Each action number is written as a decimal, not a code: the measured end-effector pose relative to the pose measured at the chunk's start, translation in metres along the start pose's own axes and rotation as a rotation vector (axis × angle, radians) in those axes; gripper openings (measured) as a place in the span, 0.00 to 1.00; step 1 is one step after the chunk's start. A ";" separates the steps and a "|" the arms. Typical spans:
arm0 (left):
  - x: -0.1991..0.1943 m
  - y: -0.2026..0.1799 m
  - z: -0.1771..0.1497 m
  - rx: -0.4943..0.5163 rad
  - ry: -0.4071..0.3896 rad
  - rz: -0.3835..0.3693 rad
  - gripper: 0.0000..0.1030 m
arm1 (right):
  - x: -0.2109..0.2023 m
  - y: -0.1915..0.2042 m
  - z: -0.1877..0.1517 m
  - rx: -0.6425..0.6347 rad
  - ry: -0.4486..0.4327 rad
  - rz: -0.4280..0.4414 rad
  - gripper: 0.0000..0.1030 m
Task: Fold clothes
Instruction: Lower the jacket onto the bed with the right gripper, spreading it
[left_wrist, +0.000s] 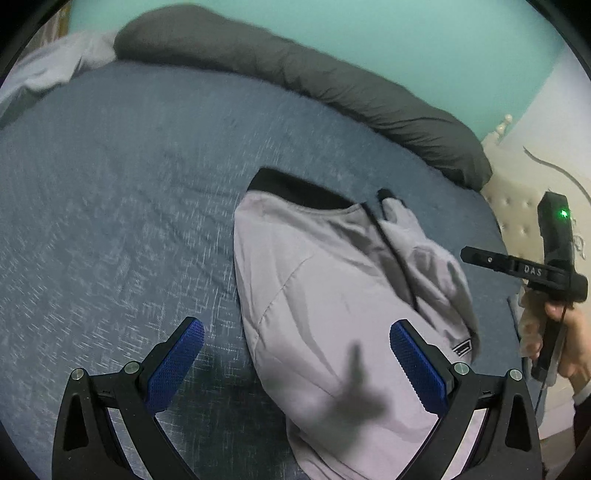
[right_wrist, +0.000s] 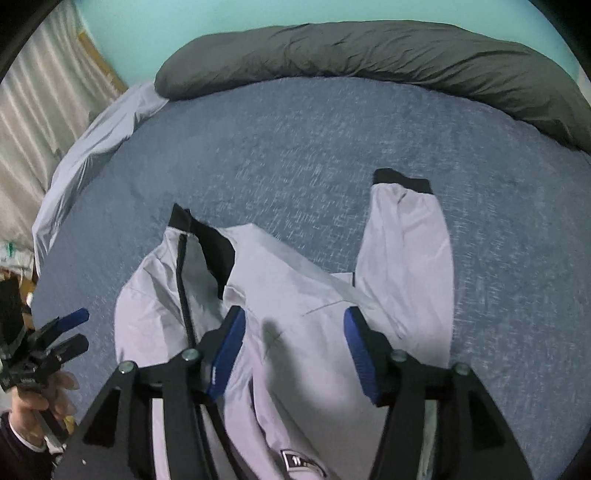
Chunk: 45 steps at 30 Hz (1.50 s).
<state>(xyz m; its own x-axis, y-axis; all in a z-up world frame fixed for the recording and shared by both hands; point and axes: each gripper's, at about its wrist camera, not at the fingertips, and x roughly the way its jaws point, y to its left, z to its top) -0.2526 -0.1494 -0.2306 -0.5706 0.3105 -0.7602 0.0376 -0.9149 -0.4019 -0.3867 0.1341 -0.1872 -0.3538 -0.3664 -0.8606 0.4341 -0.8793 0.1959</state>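
Blue bedspread (right_wrist: 295, 155), dark grey duvet roll (right_wrist: 369, 48) at far edge, teal wall (right_wrist: 147, 22), curtain (right_wrist: 40, 110) on left

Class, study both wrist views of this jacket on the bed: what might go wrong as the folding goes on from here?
1. The jacket lies rumpled, one sleeve splayed out to the side; a fold now may trap creases.
2. Both the left tongs and right tongs hang open above thin fabric, so closing may pinch the blue bedcover too.
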 end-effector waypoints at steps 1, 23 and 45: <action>0.004 0.002 0.000 -0.005 0.006 -0.002 1.00 | 0.004 0.003 0.000 -0.016 0.004 -0.006 0.57; 0.049 0.003 0.018 -0.002 0.032 -0.009 1.00 | 0.047 0.038 -0.006 -0.314 0.016 -0.123 0.59; 0.074 0.008 0.017 0.050 0.062 0.021 1.00 | 0.049 0.020 -0.010 -0.281 -0.018 -0.123 0.17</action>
<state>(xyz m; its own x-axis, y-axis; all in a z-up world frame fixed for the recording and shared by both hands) -0.3086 -0.1380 -0.2811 -0.5184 0.3046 -0.7991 0.0077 -0.9327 -0.3605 -0.3873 0.1009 -0.2303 -0.4314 -0.2703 -0.8607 0.5985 -0.7996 -0.0489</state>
